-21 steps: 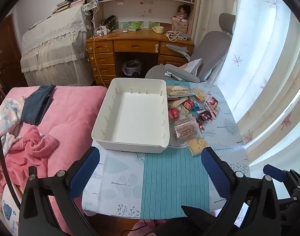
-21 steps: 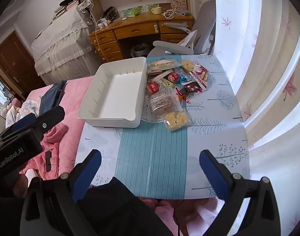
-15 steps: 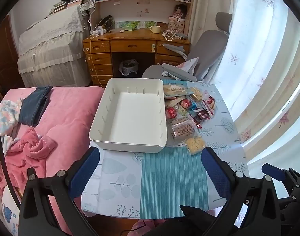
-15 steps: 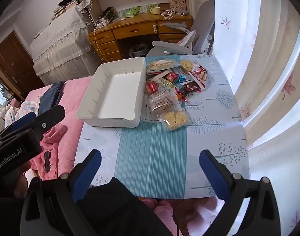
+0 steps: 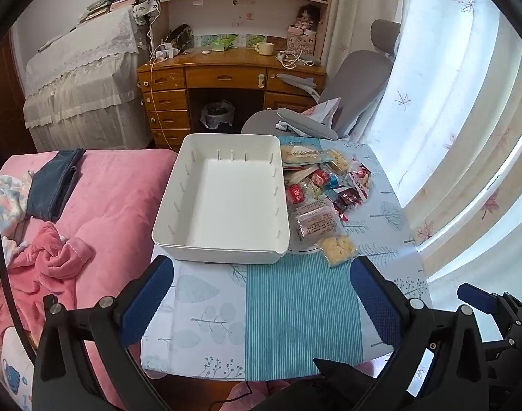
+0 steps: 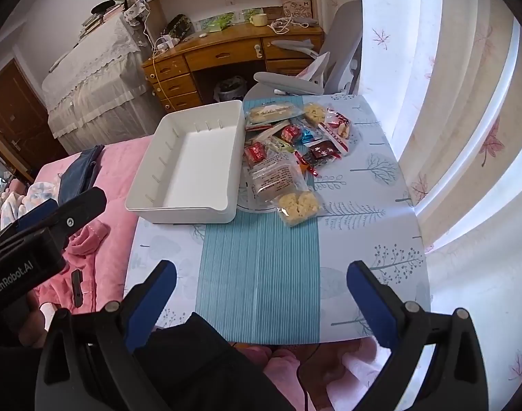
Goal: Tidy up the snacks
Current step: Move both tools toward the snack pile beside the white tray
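Observation:
An empty white tray point(image 5: 223, 255) point(image 6: 178, 214) stands on the small table, toward its far left. Right beside it lies a heap of wrapped snacks point(image 5: 320, 190) point(image 6: 288, 150): a long bread pack point(image 5: 300, 154), small red packets point(image 5: 295, 193), a clear pack of brown cake point(image 5: 317, 224) and a clear bag of yellow puffs point(image 5: 338, 248) point(image 6: 298, 205) nearest me. My left gripper point(image 5: 262, 286) hovers wide open over the table's near part, nothing between its blue pads. My right gripper point(image 6: 261, 286) is likewise open and empty above the striped cloth point(image 6: 261, 274).
A pink bed point(image 5: 99, 205) with crumpled clothes borders the table on the left. Behind stand a grey office chair point(image 5: 350, 102) and a wooden desk point(image 5: 226, 75) under bookshelves. Curtains point(image 5: 466, 120) hang along the right. The left gripper's body point(image 6: 38, 253) shows in the right wrist view.
Both views have pulled back slightly, so the tray and snacks sit a little farther off. Nothing on the table has moved, and both grippers stay open.

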`<state>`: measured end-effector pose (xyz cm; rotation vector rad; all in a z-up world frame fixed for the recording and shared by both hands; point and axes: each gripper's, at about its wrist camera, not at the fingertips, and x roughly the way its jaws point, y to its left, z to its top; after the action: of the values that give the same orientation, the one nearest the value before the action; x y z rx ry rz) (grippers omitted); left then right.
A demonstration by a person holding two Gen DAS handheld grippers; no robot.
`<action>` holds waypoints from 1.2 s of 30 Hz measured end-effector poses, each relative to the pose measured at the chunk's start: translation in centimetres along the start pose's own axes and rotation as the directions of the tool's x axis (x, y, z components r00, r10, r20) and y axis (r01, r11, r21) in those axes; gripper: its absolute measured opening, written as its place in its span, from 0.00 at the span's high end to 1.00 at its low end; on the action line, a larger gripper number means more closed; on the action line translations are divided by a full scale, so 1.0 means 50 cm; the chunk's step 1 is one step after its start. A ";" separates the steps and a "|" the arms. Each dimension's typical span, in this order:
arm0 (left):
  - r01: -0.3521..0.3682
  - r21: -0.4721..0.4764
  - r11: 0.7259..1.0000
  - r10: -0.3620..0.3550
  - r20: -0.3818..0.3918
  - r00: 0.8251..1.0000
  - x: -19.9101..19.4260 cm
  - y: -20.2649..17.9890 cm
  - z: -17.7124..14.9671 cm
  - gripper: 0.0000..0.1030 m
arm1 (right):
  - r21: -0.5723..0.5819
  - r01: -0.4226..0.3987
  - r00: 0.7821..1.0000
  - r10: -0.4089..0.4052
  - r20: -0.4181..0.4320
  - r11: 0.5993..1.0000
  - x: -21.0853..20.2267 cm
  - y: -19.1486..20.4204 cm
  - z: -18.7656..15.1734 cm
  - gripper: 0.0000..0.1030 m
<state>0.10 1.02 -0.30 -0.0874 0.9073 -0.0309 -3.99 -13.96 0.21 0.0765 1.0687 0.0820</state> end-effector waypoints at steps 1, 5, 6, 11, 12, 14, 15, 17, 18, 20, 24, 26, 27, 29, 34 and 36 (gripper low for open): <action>0.004 -0.001 1.000 -0.004 -0.002 1.000 0.001 0.003 0.000 0.01 | -0.001 0.003 1.000 -0.003 0.001 1.000 0.001 0.002 0.000 0.03; 0.012 -0.003 1.000 -0.012 -0.005 1.000 0.010 0.011 0.002 0.01 | -0.002 0.023 1.000 -0.023 0.015 1.000 -0.001 0.011 -0.001 0.03; 0.016 -0.004 1.000 -0.016 -0.005 1.000 0.013 0.018 -0.001 0.01 | 0.000 0.029 0.999 -0.029 0.019 1.000 -0.002 0.013 -0.001 0.03; 0.038 0.002 0.999 -0.038 -0.013 0.999 0.020 0.035 -0.004 0.01 | 0.023 0.054 0.998 -0.055 0.033 0.998 0.000 0.021 -0.001 0.03; 0.047 0.004 0.999 -0.047 -0.017 0.999 0.023 0.038 -0.003 0.01 | 0.026 0.060 0.998 -0.061 0.034 0.998 0.001 0.022 -0.002 0.03; 0.062 0.007 0.998 -0.062 -0.026 0.998 0.027 0.043 -0.004 0.01 | 0.030 0.072 0.997 -0.073 0.036 0.997 0.004 0.025 -0.002 0.03; 0.066 0.009 0.998 -0.066 -0.029 0.997 0.029 0.045 -0.003 0.01 | 0.031 0.076 0.996 -0.078 0.039 0.997 0.004 0.025 -0.002 0.03; 0.076 0.014 0.997 -0.075 -0.033 0.997 0.034 0.043 0.003 0.01 | 0.031 0.085 0.995 -0.086 0.053 0.996 0.002 0.027 -0.002 0.03; 0.082 0.017 0.997 -0.081 -0.038 0.996 0.038 0.041 0.004 0.01 | 0.030 0.093 0.994 -0.095 0.060 0.995 0.002 0.027 -0.002 0.03; 0.086 0.027 0.996 -0.084 -0.043 0.995 0.040 0.038 0.009 0.01 | 0.030 0.106 0.992 -0.108 0.070 0.994 0.000 0.026 0.001 0.03; 0.083 0.041 0.996 -0.081 -0.049 0.995 0.047 0.031 0.016 0.01 | 0.029 0.116 0.989 -0.118 0.087 0.993 0.002 0.016 0.008 0.03; 0.077 0.044 0.996 -0.075 -0.055 0.996 0.053 0.026 0.020 0.01 | 0.029 0.113 0.989 -0.115 0.094 0.993 0.005 0.006 0.014 0.03; 0.071 0.045 0.996 -0.068 -0.062 0.996 0.058 0.020 0.023 0.01 | 0.031 0.110 0.989 -0.113 0.095 0.993 0.006 0.000 0.017 0.03; 0.050 0.044 0.998 -0.047 -0.078 0.996 0.071 0.011 0.029 0.01 | 0.035 0.100 0.990 -0.103 0.096 0.994 0.011 -0.015 0.025 0.03; -0.001 0.014 1.000 0.002 -0.115 0.993 0.108 -0.023 0.052 0.01 | 0.008 0.098 0.991 -0.098 0.093 0.995 0.028 -0.056 0.054 0.03; -0.014 0.006 1.000 0.014 -0.122 0.992 0.121 -0.041 0.063 0.01 | -0.015 0.090 0.991 -0.088 0.097 0.996 0.036 -0.078 0.069 0.03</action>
<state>6.33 -1.21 -2.95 -0.0752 1.0300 -0.0256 0.02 -17.74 -0.10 0.0149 0.9737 0.0076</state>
